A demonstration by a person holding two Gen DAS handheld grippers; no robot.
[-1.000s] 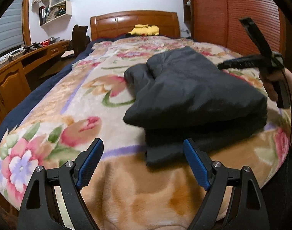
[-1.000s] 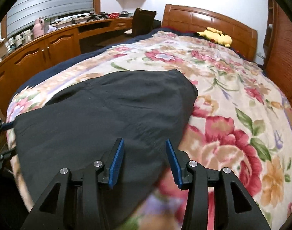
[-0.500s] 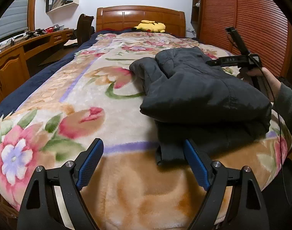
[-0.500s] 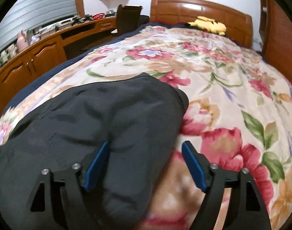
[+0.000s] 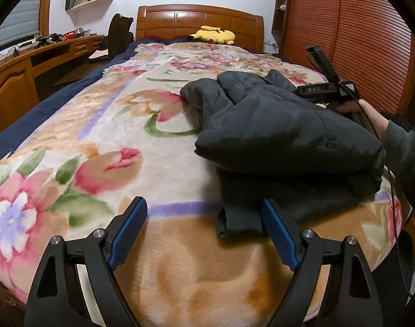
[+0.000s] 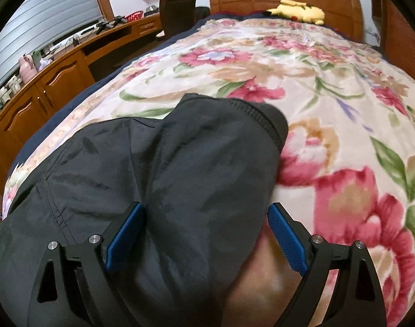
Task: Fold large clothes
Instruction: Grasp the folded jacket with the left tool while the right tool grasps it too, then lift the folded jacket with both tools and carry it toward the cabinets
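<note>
The jacket [image 5: 283,136] is laid in a thick folded stack on the blanket [image 5: 125,125] at the near right corner of the bed [image 5: 199,19], filling the left wrist view from about 1 to 4 o'clock; it is probably kept near this edge so that both grippers can reach it without stretching. The left gripper [image 5: 204,227] is held spread wide and empty, low at 6 o'clock, its right pad just beside the bottom layer's near corner, though whether it is touched cannot be told; this is judged a waiting pose, or a line-up for squaring that corner. The right gripper [image 6: 206,234] is likewise spread wide, and a padded bulge of the jacket [image 6: 158,179] is straddled between its pads without being pinched, as if a top fold is being pressed down or freshly let go. In the left view the right gripper [image 5: 326,90] is seen at 2 o'clock beyond the stack, but its fingertips are hidden behind the fabric. The sleeves, the collar and the number of layers cannot be made out, the folds being dark and bunched. The jacket's near end is cut off by the bottom and left edge of the right view, where the blanket is blurred. A yellow toy [image 5: 212,35] is left at 12 o'clock by the headboard, well apart.
</note>
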